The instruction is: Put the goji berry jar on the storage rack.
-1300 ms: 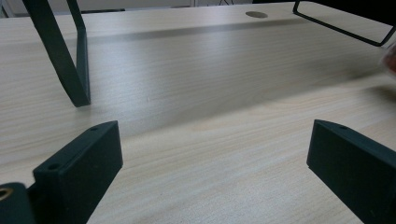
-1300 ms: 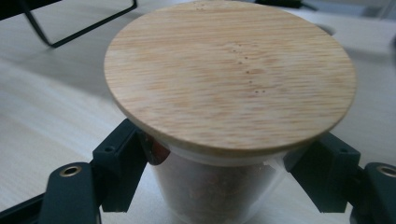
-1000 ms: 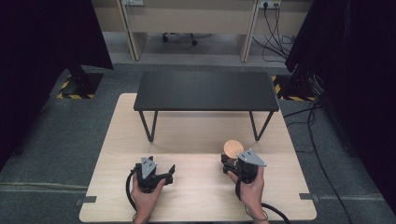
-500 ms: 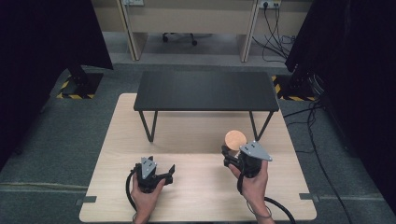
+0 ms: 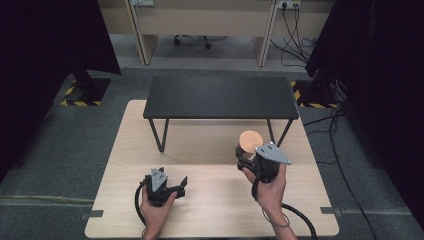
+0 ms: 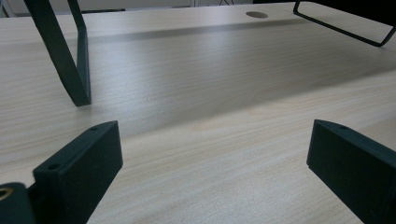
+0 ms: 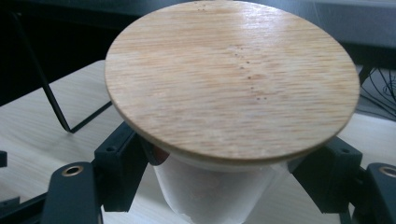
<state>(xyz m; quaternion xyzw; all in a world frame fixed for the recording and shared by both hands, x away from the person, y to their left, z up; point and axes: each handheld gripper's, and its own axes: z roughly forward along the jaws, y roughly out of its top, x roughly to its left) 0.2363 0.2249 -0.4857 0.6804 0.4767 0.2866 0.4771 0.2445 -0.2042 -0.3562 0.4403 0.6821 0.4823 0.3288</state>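
Looking down from the high view: right claw [image 5: 243, 159] grips a white jar with a round wooden lid [image 5: 250, 139], held near the front right leg of the black shelf [image 5: 220, 97]. Whether the jar is raised or resting on the light wood surface [image 5: 210, 145] cannot be told here. Left claw [image 5: 181, 183] sits low at the front left, well apart from the jar, holding nothing.

Left gripper view: the 2 jaws of the left claw [image 6: 212, 163] stand spread wide, bare surface [image 6: 205, 93] between them; 1 shelf leg [image 6: 70, 56] ahead.

Right gripper view: right claw [image 7: 219, 175] pinches the jar body [image 7: 210, 191] just under the lid [image 7: 231, 77], 1 jaw on each side.

Judgement: grasp done, placement left; destination probably the shelf.
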